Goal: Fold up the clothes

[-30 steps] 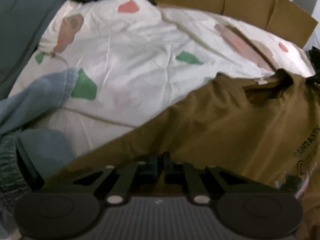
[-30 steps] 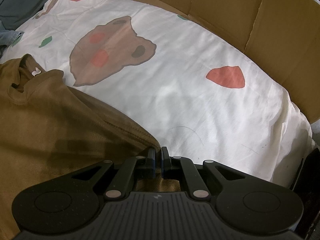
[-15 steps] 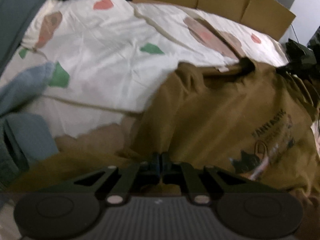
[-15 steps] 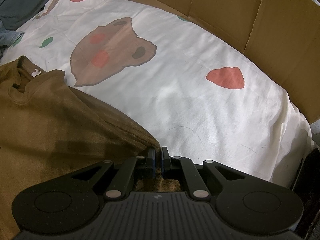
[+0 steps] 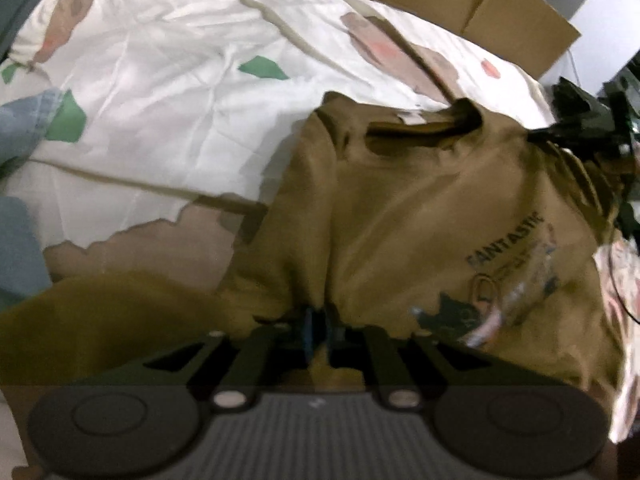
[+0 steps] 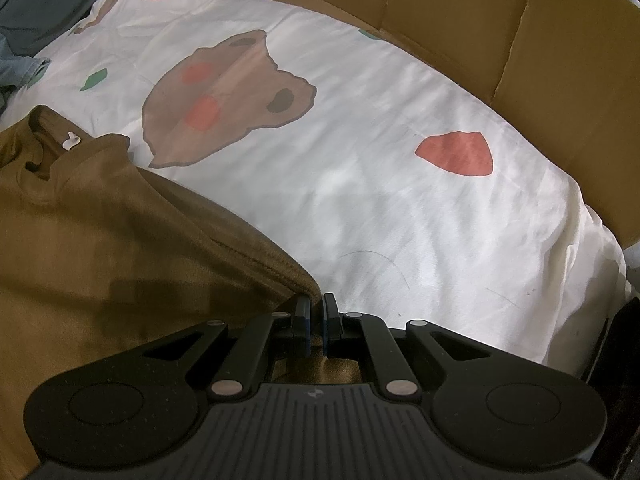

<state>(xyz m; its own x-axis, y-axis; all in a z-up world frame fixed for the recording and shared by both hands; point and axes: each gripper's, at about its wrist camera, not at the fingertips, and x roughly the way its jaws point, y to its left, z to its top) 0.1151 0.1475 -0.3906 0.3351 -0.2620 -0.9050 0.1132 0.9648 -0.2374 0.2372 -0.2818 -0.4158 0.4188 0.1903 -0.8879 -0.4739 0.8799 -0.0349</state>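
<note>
Right tongs pinch the brown shirt hem; left tongs are opening (cloth between).

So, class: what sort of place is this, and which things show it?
Probably a bedroom: a white bear-print duvet serves as the work surface, a brown T-shirt lies on it, and flattened cardboard lines the far edge.

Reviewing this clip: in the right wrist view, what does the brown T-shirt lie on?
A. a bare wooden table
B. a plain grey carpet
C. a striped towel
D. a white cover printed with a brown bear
D: the brown T-shirt rests on a white cover with a brown bear print beside the collar.
</note>
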